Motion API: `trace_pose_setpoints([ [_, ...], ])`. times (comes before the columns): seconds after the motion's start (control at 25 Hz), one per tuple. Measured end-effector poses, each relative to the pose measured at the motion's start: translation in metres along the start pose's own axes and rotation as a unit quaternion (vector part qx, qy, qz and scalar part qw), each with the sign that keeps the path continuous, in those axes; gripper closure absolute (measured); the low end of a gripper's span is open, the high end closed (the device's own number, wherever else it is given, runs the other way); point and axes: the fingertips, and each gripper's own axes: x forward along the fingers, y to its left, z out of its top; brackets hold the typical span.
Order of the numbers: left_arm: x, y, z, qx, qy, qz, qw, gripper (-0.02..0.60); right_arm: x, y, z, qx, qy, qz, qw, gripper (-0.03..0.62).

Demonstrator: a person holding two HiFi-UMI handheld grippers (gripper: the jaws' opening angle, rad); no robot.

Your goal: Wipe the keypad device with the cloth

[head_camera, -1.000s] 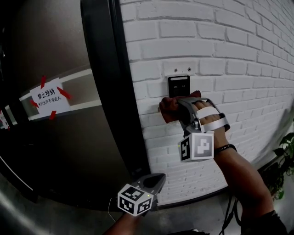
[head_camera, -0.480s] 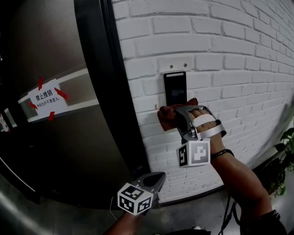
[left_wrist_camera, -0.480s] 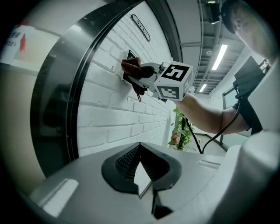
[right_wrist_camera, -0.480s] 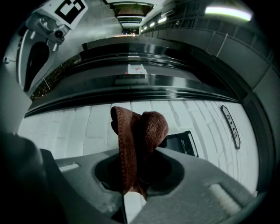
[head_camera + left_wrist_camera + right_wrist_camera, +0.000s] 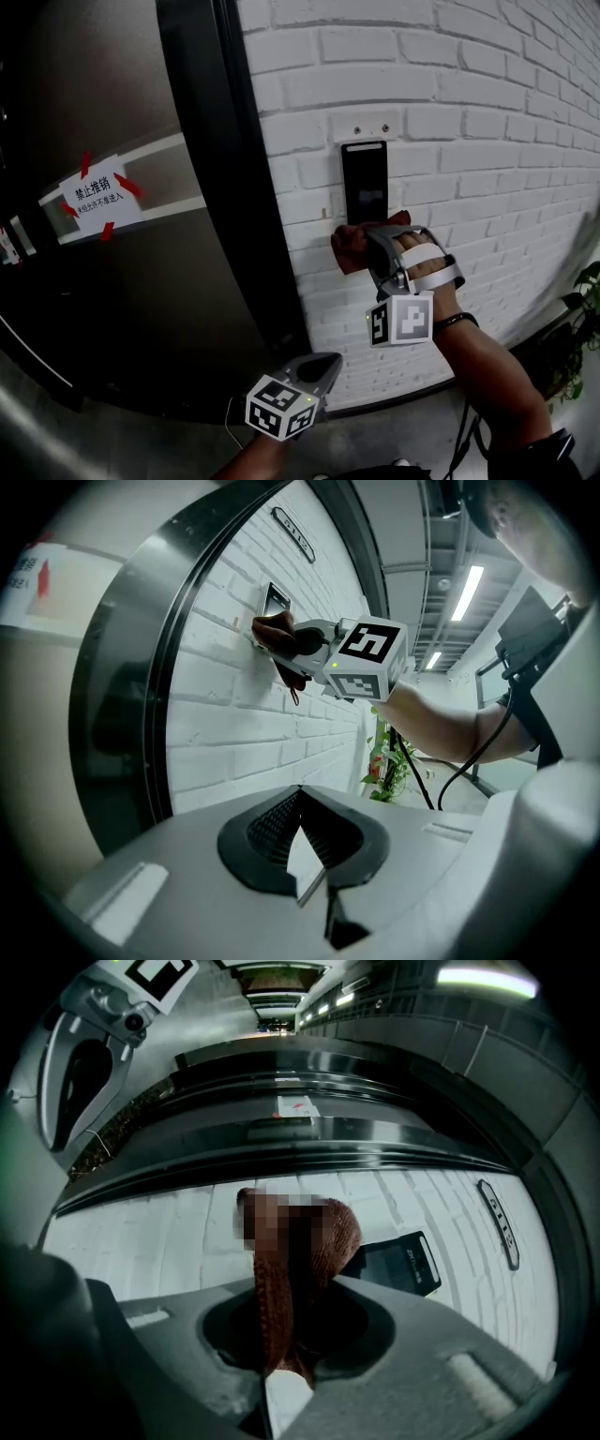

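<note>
A white brick wall (image 5: 487,112) carries the keypad device (image 5: 365,183), a slim black upright panel. A dark metal door (image 5: 141,309) stands at its nine o'clock.

The person's right gripper (image 5: 370,242) is clamped on a bunched reddish-brown cloth (image 5: 349,246). In the right gripper view the fabric fills the gap between the two jaws and bulges out past their tips. The wad is held against the brick at the six o'clock edge of the panel. I cannot tell whether it touches the panel's lower end or only the wall just beneath it.

The left gripper (image 5: 323,364) hangs low, at six o'clock in the head view and well apart from the wall work. Its jaws are closed together with nothing between them.

This looks like the middle of the wiping step, with the cloth at the bottom of a pass and most of the black face uncovered. The next move probably calls for sliding the cloth toward twelve o'clock, up over the face, with light, even pressure so that the fabric meets the panel before the jaw tips do.

No container of any kind is in view. A taped paper notice (image 5: 98,197) hangs on the door, and a green plant (image 5: 586,281) stands at the far three o'clock edge.
</note>
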Motion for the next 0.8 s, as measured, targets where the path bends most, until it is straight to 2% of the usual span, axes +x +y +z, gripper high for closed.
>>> trace_pose_setpoints([
  [0.28,-0.008,0.001,-0.005,0.001,0.000,-0.010,0.9999,0.565,-0.001,0.009,-0.002,-0.006,0.022,0.010,1.000,0.540],
  [0.56,-0.026,-0.001,-0.014,0.001,0.004,-0.038,0.9993,0.565,-0.002,0.035,-0.013,0.005,0.073,0.053,0.996,0.540],
  [0.64,-0.031,-0.003,-0.020,0.015,0.006,-0.043,0.9990,0.565,-0.014,0.056,-0.017,0.033,0.084,0.074,0.993,0.540],
  [0.72,-0.037,-0.005,-0.027,0.024,0.006,-0.044,0.9987,0.565,-0.028,0.085,-0.019,0.097,0.081,0.107,0.986,0.540],
  [0.8,-0.042,-0.007,-0.033,0.020,0.005,-0.042,0.9989,0.565,-0.046,0.111,-0.017,0.195,0.067,0.150,0.967,0.540],
])
